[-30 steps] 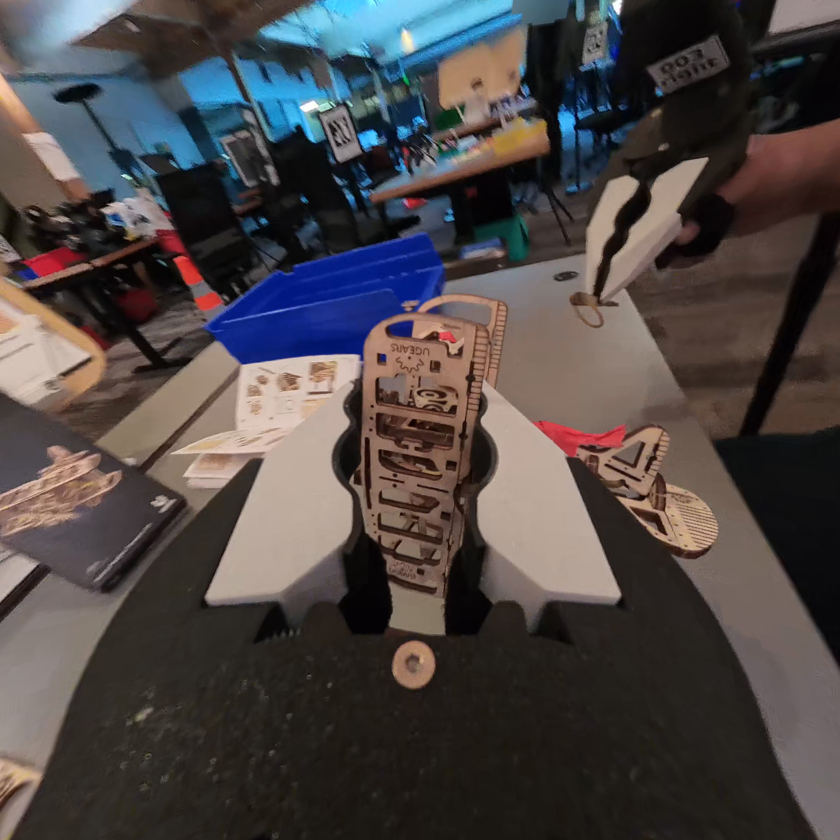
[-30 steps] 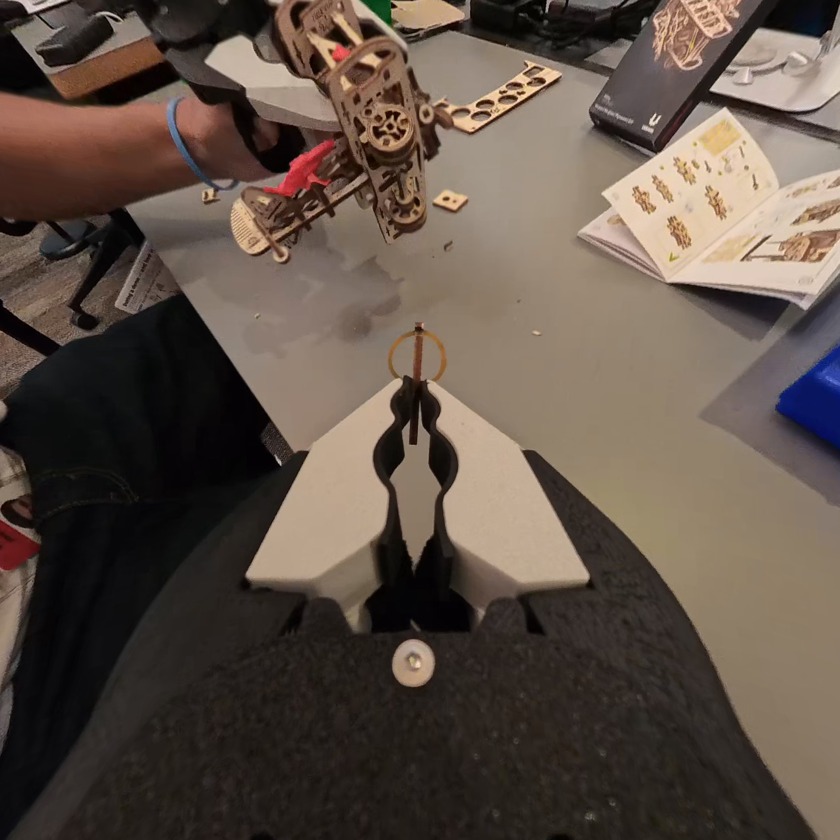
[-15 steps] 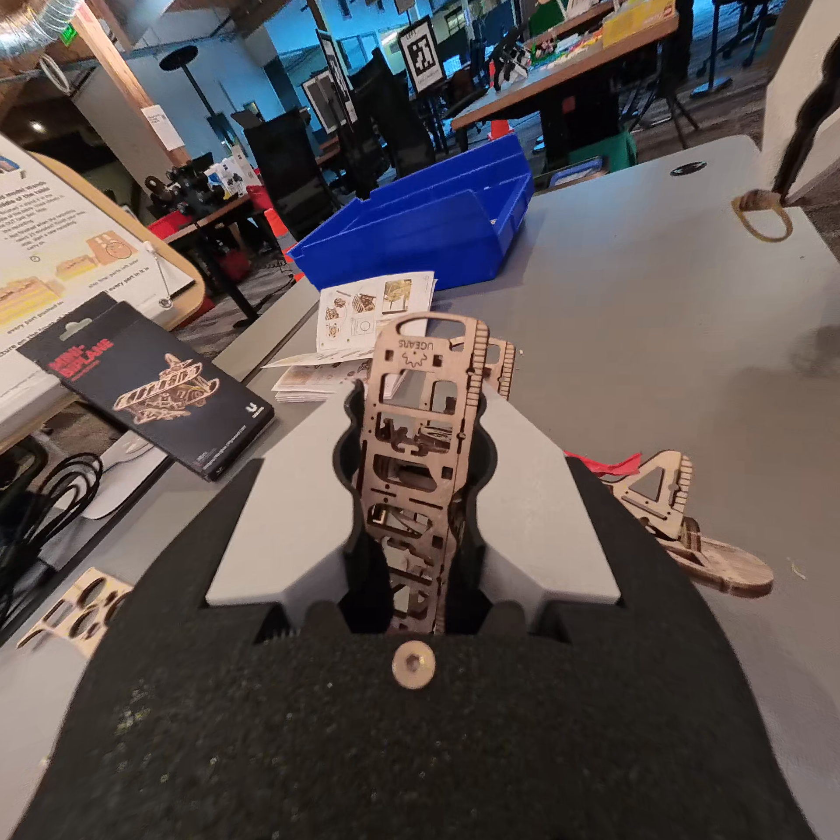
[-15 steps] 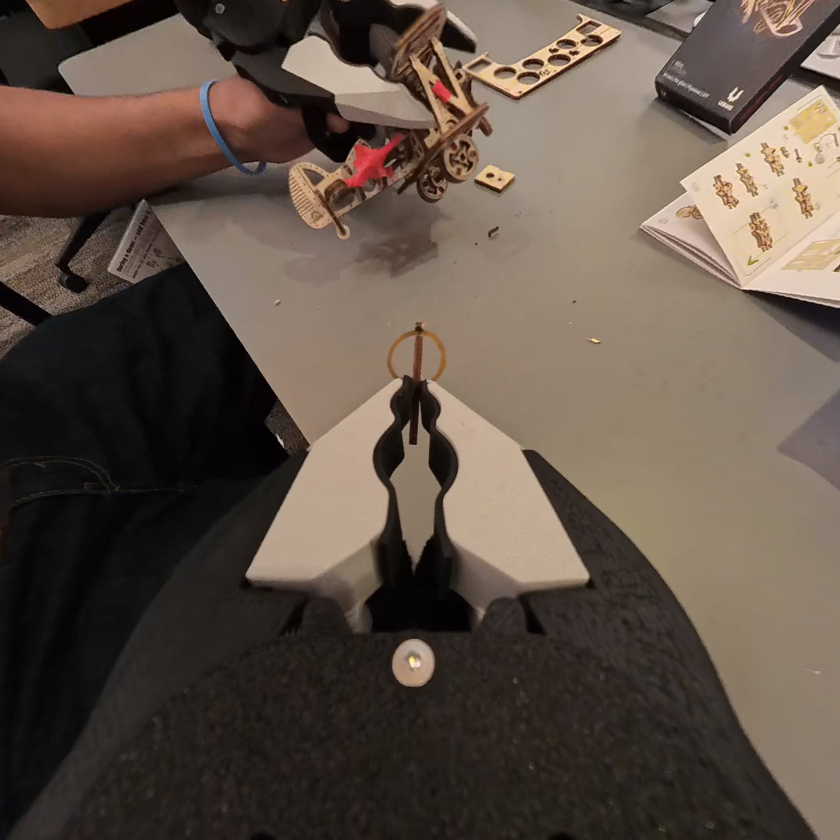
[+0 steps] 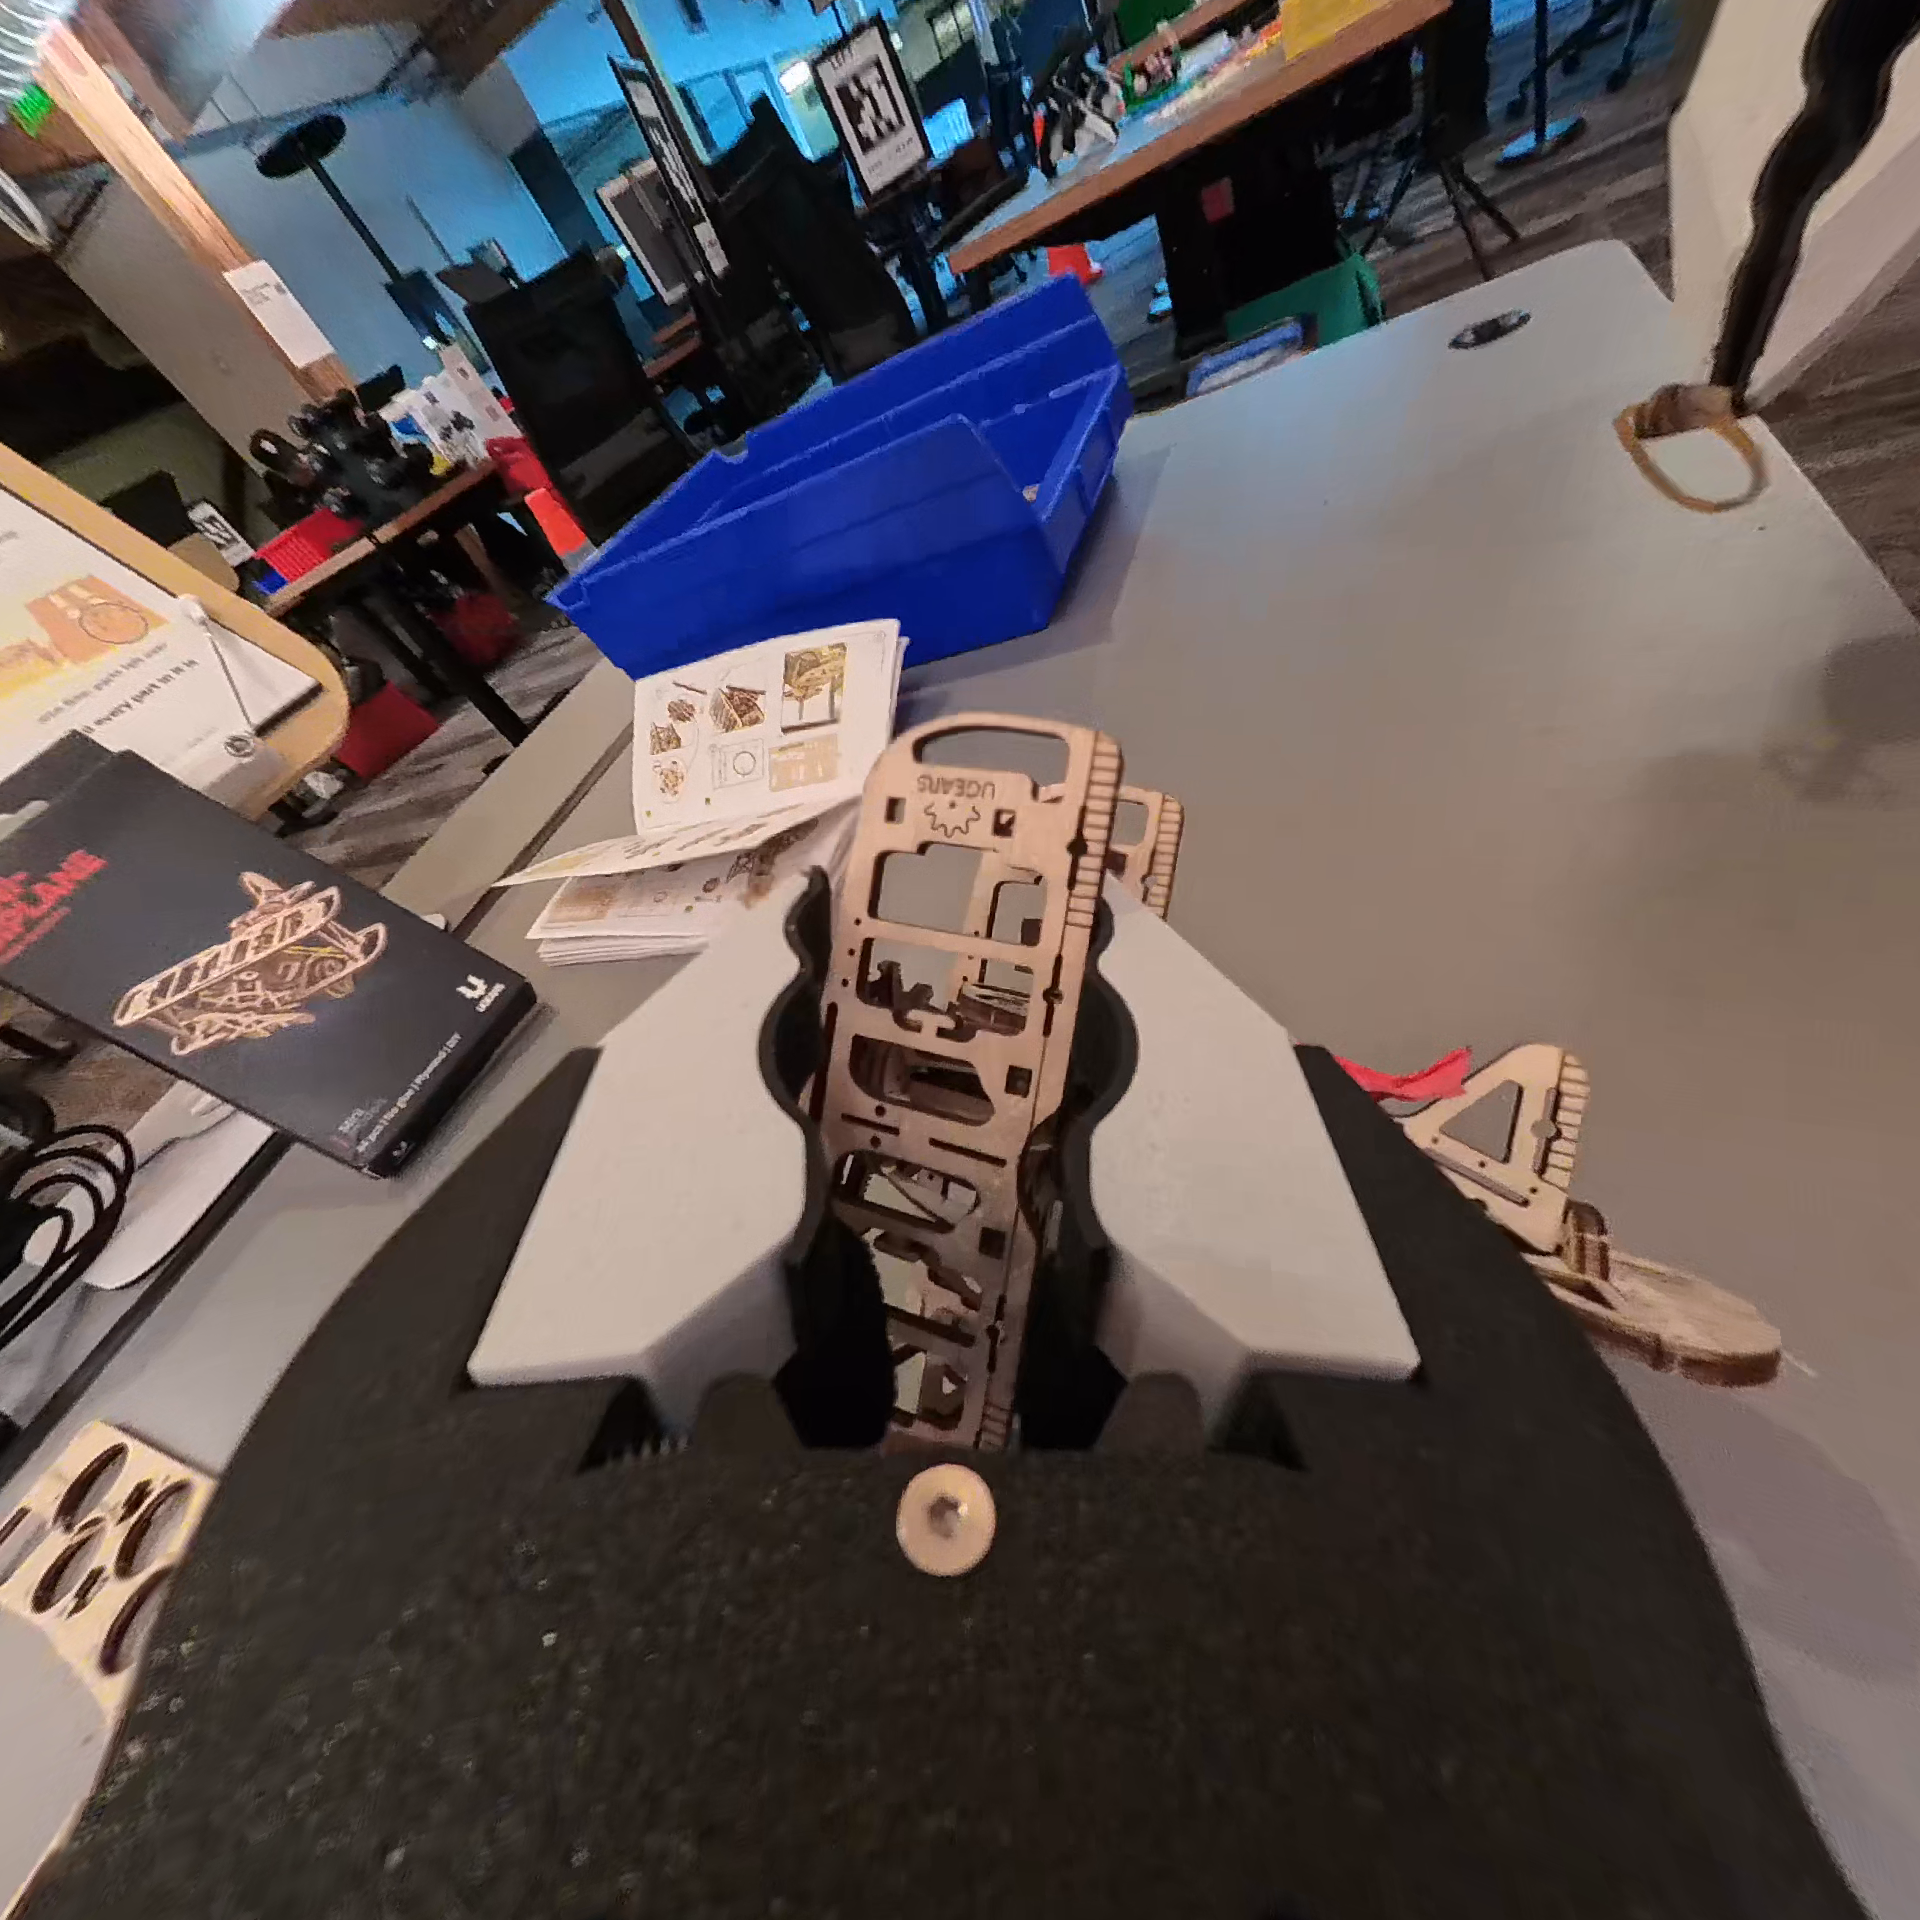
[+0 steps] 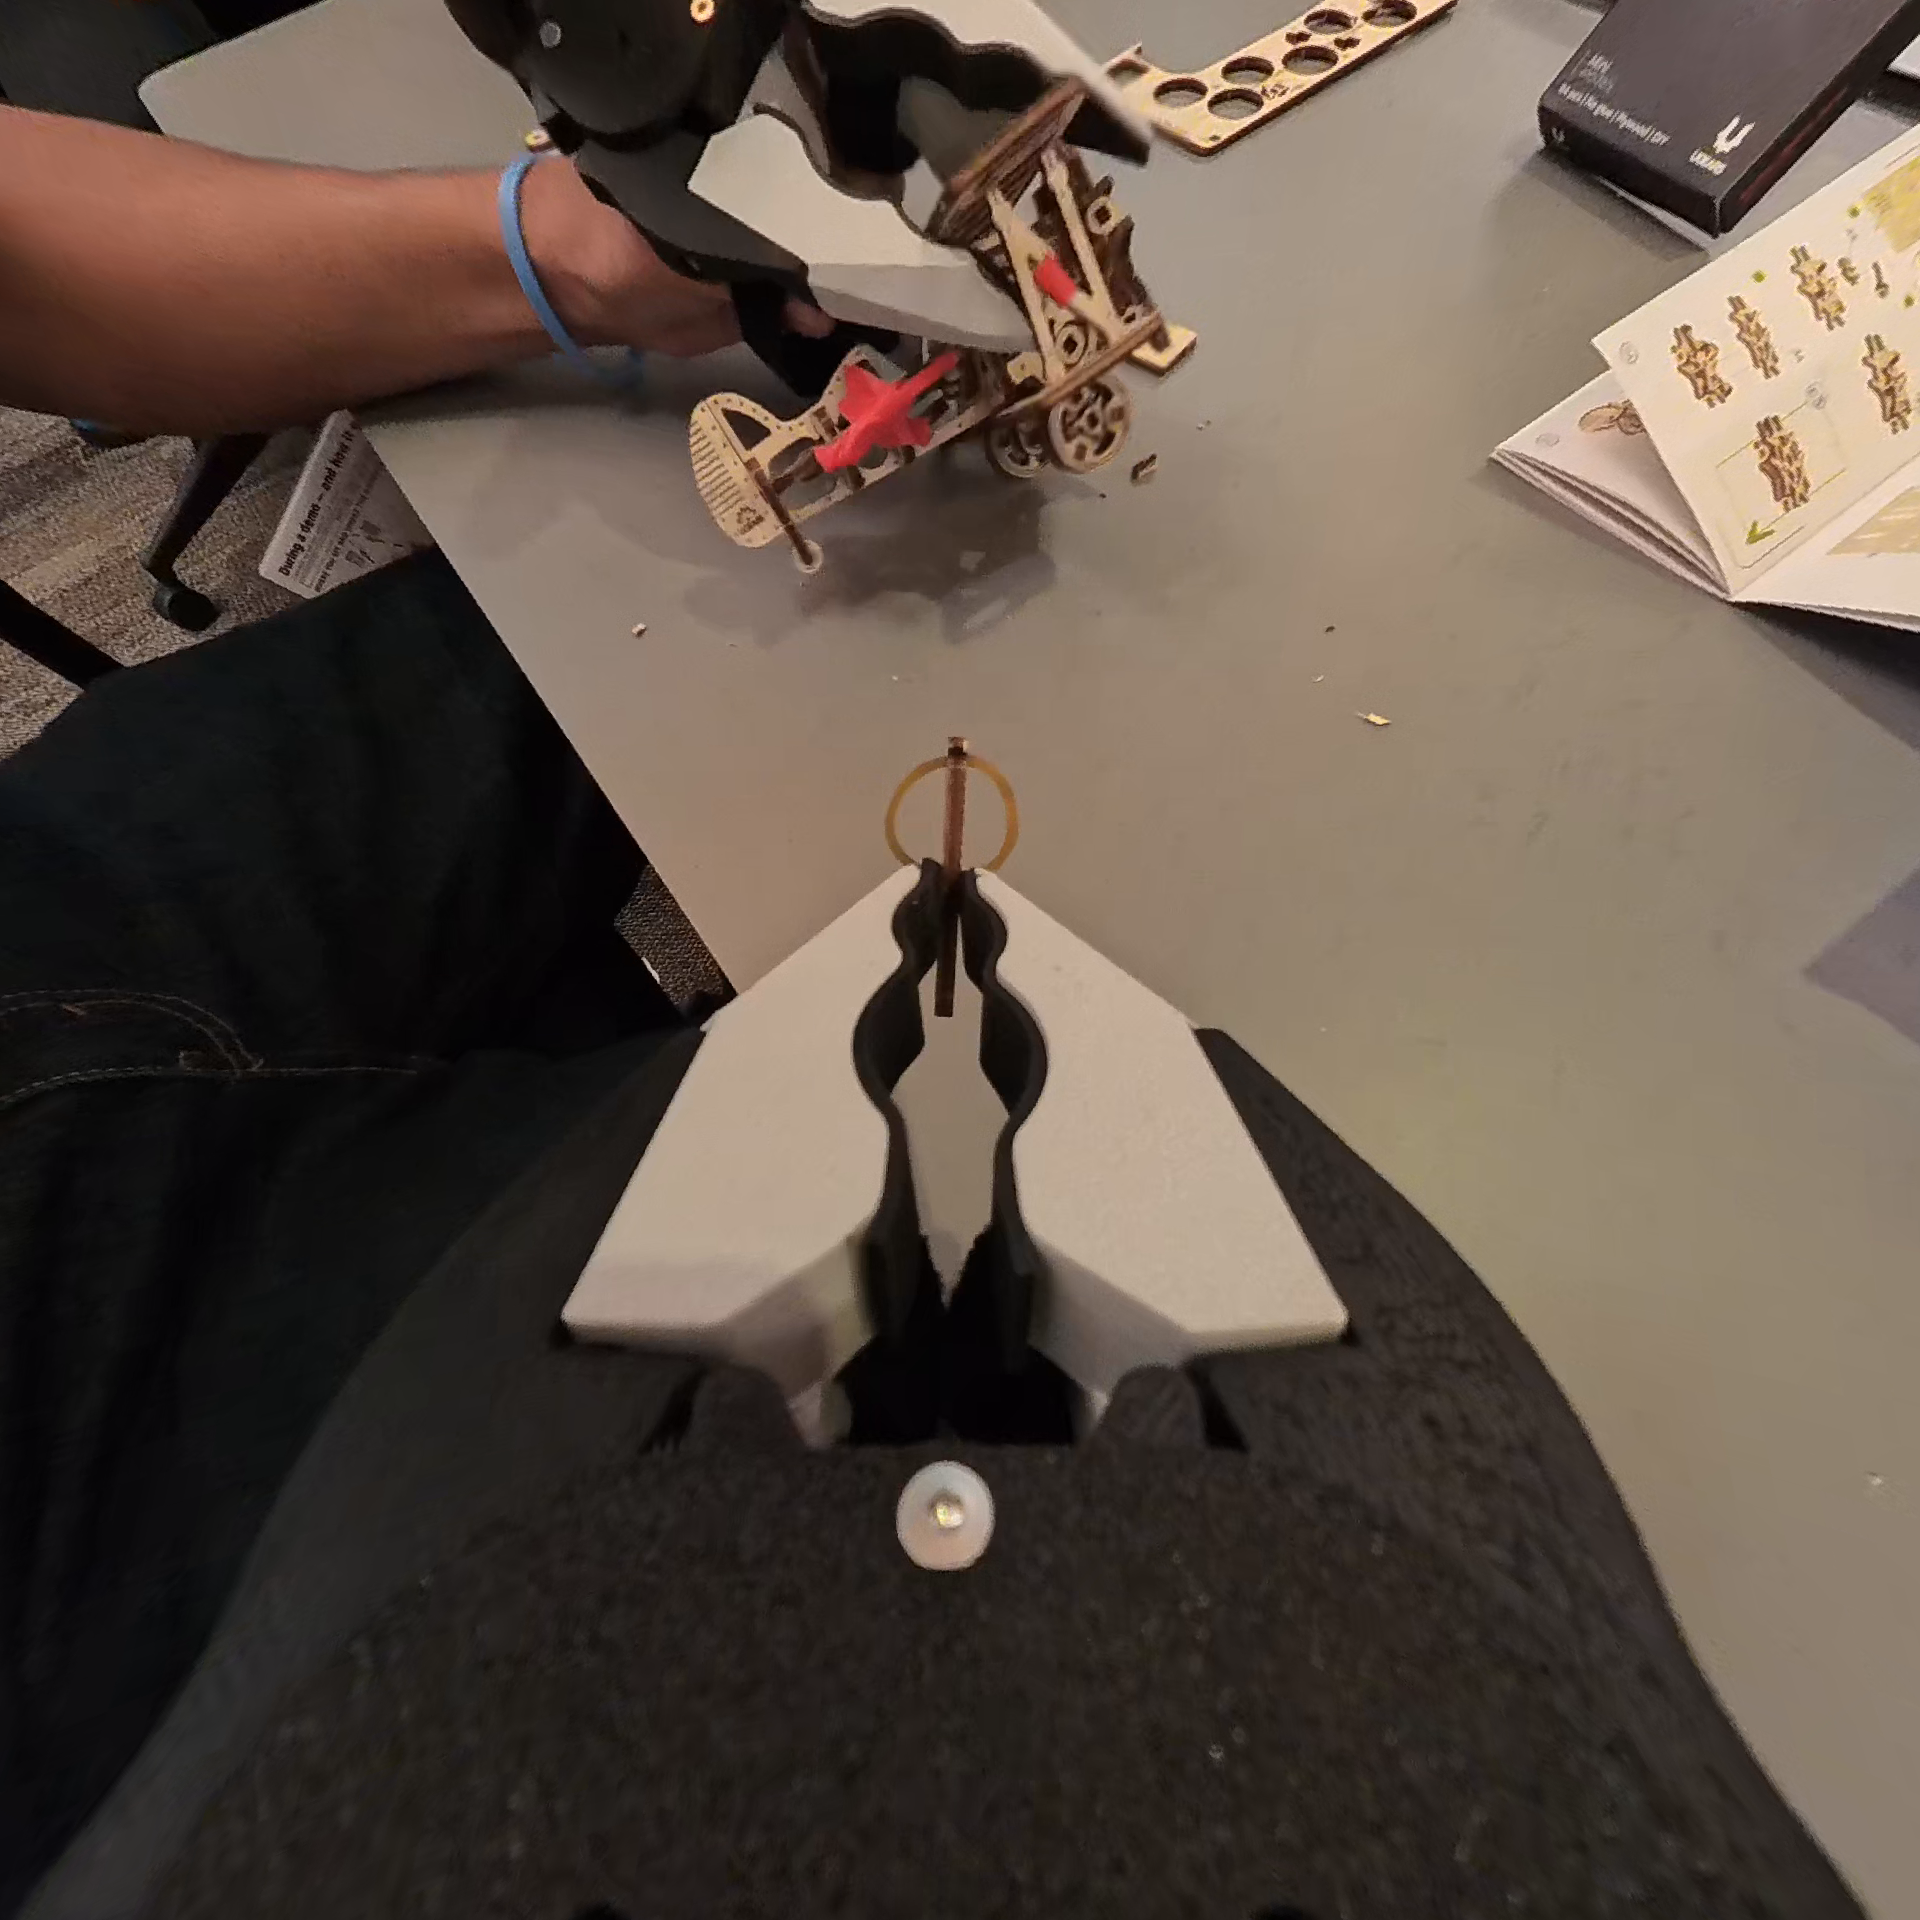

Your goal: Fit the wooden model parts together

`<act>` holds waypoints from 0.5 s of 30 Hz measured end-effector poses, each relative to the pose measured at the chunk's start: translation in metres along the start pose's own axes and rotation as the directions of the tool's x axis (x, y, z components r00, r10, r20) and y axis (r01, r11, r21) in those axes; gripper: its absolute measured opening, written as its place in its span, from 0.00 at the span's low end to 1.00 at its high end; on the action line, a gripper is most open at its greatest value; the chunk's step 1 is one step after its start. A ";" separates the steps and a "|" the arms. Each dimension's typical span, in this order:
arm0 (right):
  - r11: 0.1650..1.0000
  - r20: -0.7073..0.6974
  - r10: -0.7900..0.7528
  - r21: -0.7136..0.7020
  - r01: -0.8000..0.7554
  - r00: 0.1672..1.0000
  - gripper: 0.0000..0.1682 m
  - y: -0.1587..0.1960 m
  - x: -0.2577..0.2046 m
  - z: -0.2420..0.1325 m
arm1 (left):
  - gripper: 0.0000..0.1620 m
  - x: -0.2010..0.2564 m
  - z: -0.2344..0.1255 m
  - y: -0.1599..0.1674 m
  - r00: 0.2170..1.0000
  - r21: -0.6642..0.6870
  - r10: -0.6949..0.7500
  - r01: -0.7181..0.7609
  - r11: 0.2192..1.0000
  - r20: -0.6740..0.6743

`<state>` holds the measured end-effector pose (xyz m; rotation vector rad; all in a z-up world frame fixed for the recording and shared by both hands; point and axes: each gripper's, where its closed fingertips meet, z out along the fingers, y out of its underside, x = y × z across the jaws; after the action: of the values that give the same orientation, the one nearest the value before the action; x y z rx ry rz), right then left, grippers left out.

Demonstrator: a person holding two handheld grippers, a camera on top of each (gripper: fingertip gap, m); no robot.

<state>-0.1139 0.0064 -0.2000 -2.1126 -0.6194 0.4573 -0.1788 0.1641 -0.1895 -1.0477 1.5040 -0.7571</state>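
My left gripper (image 5: 956, 904) is shut on a wooden model plane (image 5: 966, 1039), gripping its wing section; the tail (image 5: 1558, 1247) sticks out to the right. In the right wrist view the left gripper (image 6: 1081, 229) holds the plane (image 6: 935, 416), with its red propeller, tilted low over the grey table (image 6: 1351, 935). The wheels and tail skid are at the surface. My right gripper (image 6: 948, 883) is shut on a small wooden pin with a thin ring (image 6: 951, 831), held above the table's near edge. This gripper (image 5: 1745, 400) and the ring part (image 5: 1694, 457) show at the top right of the left wrist view.
A blue bin (image 5: 862, 520) stands at the far side, with an open instruction booklet (image 6: 1766, 416) and a black box (image 6: 1714, 94) nearby. A punched-out wooden sheet (image 6: 1268, 62) lies behind the plane. A person's dark trousers (image 6: 260, 935) are beside the table edge.
The left gripper has brought the plane down from mid-air to the table surface and tilted it. The right gripper with the ring part has moved closer to the plane, its grip unchanged.
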 end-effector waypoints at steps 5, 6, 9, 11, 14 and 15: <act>1.000 0.008 0.006 0.006 -0.006 1.000 0.01 -0.002 0.001 0.000 | 0.29 0.014 -0.007 0.010 0.991 -0.145 0.033 -0.052 0.988 -0.133; 1.000 0.010 0.007 0.005 -0.007 1.000 0.01 -0.001 0.001 0.000 | 0.31 0.019 -0.009 0.013 0.983 -0.188 0.039 -0.073 0.980 -0.179; 1.000 0.014 0.006 -0.001 -0.006 1.000 0.01 0.001 0.000 0.001 | 0.29 0.024 -0.014 0.014 0.955 -0.272 0.120 -0.196 0.942 -0.273; 1.000 0.014 0.005 0.001 -0.005 1.000 0.01 0.001 0.000 0.000 | 0.28 0.028 -0.018 0.015 0.928 -0.310 0.167 -0.275 0.910 -0.332; 1.000 0.016 0.011 0.011 -0.011 1.000 0.01 0.000 0.001 -0.003 | 0.27 0.028 -0.022 0.010 0.888 -0.332 0.237 -0.377 0.865 -0.394; 1.000 0.018 0.013 0.015 -0.014 1.000 0.01 -0.001 0.000 -0.004 | 0.27 0.029 -0.023 0.005 0.877 -0.326 0.257 -0.402 0.856 -0.406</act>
<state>-0.1118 0.0045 -0.1969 -2.1014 -0.6102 0.4871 -0.2021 0.1382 -0.2012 -0.9328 2.1544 -0.3994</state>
